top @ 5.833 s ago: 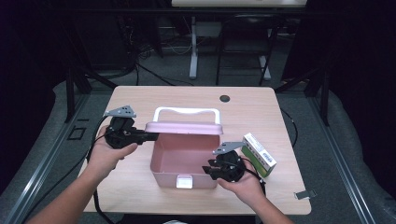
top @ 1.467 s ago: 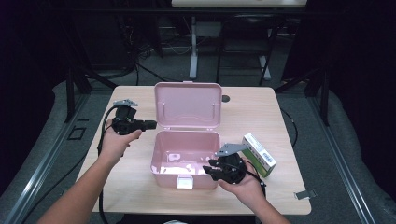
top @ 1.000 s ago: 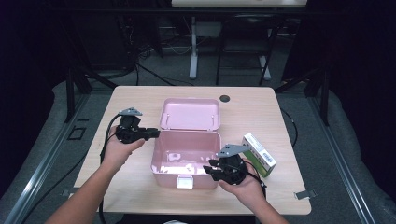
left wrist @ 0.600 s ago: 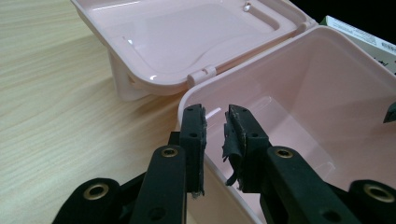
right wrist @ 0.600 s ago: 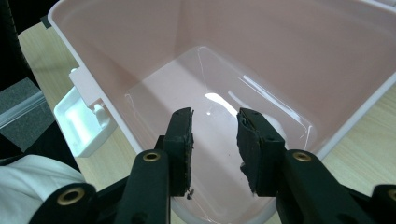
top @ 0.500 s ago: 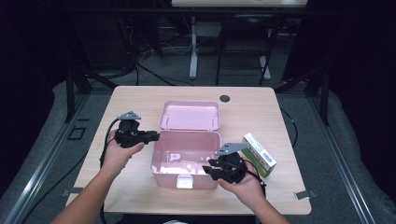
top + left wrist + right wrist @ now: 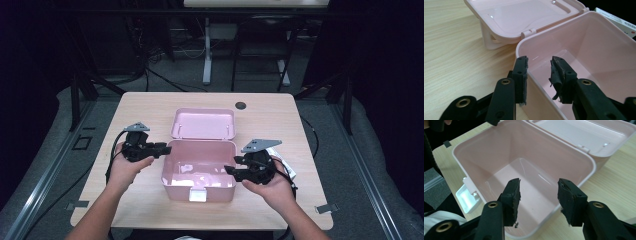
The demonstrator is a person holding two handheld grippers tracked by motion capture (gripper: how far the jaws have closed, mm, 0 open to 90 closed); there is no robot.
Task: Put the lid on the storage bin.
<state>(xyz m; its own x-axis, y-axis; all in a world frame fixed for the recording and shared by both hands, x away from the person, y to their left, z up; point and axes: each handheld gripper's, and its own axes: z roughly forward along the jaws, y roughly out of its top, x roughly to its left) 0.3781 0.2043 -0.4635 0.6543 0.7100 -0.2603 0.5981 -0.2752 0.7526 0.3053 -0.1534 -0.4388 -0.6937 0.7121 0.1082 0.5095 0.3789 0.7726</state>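
A: Fingers first, high view. Left gripper (image 7: 165, 148): parted, just been opening, tips at the left rim of the pink lunch box (image 7: 199, 172). Right gripper (image 7: 229, 170): parted too, likewise just been opening, tips over the right rim, nothing clamped.

B: Box itself?

A: Mid-table (image 7: 150, 107), long axis running left to right, white latch (image 7: 198, 195) facing the person, lid (image 7: 204, 123) thrown open and lying back on the far side. White carton (image 7: 282, 162) behind the right gripper mostly hidden by it.

B: Left gripper view?

A: Pads (image 7: 522, 75) straddling the box's (image 7: 599, 57) side wall, one outside, one inside, gaps on both sides, not pressing. Lid (image 7: 524, 15) tilted on its handle, hinge toward the box. Carton corner (image 7: 616, 20) cut off at the edge; print too small to read.

B: Right gripper view?

A: Jaws wide apart above the box's (image 7: 524, 152) near wall, one pad (image 7: 512, 195) over the interior. Latch (image 7: 467, 197) at left, lid (image 7: 589, 132) cut off at the top.
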